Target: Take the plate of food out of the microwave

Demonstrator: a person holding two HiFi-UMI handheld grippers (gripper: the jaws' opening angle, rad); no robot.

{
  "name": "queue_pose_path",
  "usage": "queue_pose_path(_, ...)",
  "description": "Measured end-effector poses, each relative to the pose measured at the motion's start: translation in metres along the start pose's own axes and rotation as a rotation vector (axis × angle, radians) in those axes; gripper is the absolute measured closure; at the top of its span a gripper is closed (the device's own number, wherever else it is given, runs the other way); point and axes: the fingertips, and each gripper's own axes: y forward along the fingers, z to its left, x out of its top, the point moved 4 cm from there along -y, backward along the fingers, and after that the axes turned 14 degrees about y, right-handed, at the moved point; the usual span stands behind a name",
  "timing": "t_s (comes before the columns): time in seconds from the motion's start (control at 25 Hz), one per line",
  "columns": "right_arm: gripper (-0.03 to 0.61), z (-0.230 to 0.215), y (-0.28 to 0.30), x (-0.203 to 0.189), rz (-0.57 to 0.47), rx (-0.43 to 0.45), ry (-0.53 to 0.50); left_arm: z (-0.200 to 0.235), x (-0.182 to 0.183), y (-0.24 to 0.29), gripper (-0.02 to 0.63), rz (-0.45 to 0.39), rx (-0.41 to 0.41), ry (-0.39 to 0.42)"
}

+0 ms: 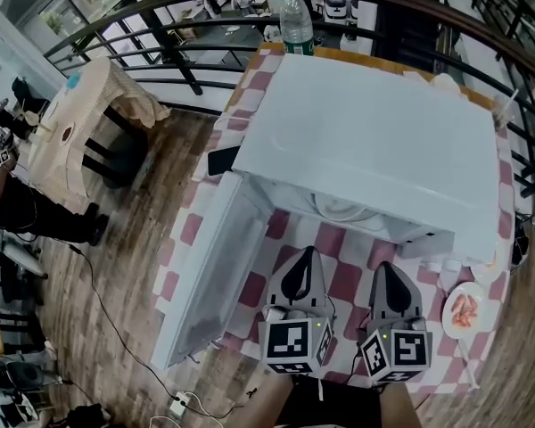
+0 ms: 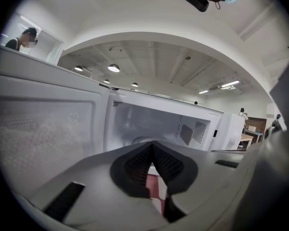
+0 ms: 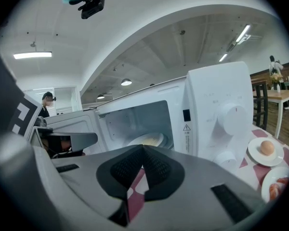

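Inside, the plate of food (image 3: 147, 139) is seen within the microwave (image 1: 366, 141), its door (image 1: 205, 275) swung open. The left gripper (image 2: 151, 147) and right gripper (image 3: 143, 148) are held before it, jaws together, empty. Reaching in is judged next, for which the jaws must be parted.

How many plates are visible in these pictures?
3. One plate lies inside the open microwave. A second plate, holding a round brown item, stands on the table right of it. A third plate, with red food, lies nearer the table's front edge. More may be hidden.
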Motion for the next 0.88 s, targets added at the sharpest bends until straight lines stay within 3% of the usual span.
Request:
queue_pose_path(0.44, 0.565, 0.006, 0.019, -0.005, 0.009, -0.057, 0.005, 0.003, -0.013, 0.03, 0.589, 0.049, -0.084, -0.096)
queue_pose_path(0.88, 0.565, 0.01, 0.037, -0.007, 0.021, -0.093, 0.004, 0.01, -0.041, 0.066, 0.588, 0.152, -0.16, -0.371)
